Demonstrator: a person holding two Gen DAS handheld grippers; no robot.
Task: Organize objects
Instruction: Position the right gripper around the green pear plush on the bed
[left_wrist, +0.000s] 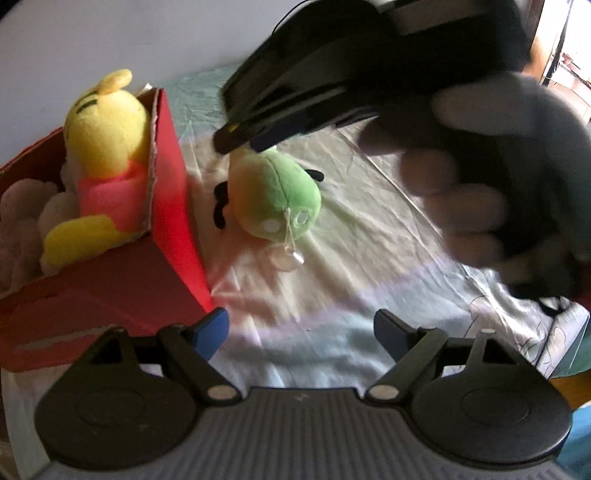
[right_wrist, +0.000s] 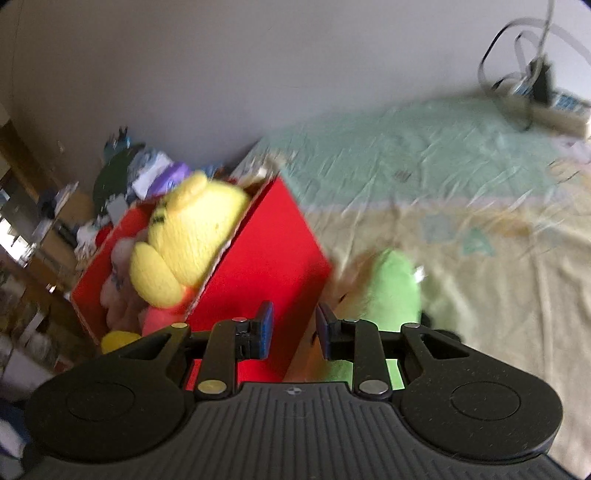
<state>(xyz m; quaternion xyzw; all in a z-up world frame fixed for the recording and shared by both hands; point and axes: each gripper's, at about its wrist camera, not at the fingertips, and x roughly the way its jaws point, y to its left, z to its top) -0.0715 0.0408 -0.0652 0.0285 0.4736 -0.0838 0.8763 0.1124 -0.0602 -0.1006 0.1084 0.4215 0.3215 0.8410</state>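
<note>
A red cardboard box (left_wrist: 170, 206) stands on the bed and holds a yellow bear plush (left_wrist: 107, 155) with a pink shirt and other pale soft toys. A green plush (left_wrist: 277, 192) with a clear suction cup lies on the sheet just right of the box. My left gripper (left_wrist: 301, 332) is open and empty, low over the sheet in front of the box corner. My right gripper (right_wrist: 293, 332) is narrowly open and empty, above the box wall (right_wrist: 266, 251) and the green plush (right_wrist: 395, 291). In the left wrist view its fingers (left_wrist: 236, 138) hover just above the green plush.
The bed sheet (right_wrist: 443, 166) is pale green and cream, wrinkled. A power strip with cables (right_wrist: 535, 88) lies at the bed's far right. Cluttered shelves and bags (right_wrist: 122, 173) stand left of the bed behind the box. The plain wall (right_wrist: 258, 66) is behind.
</note>
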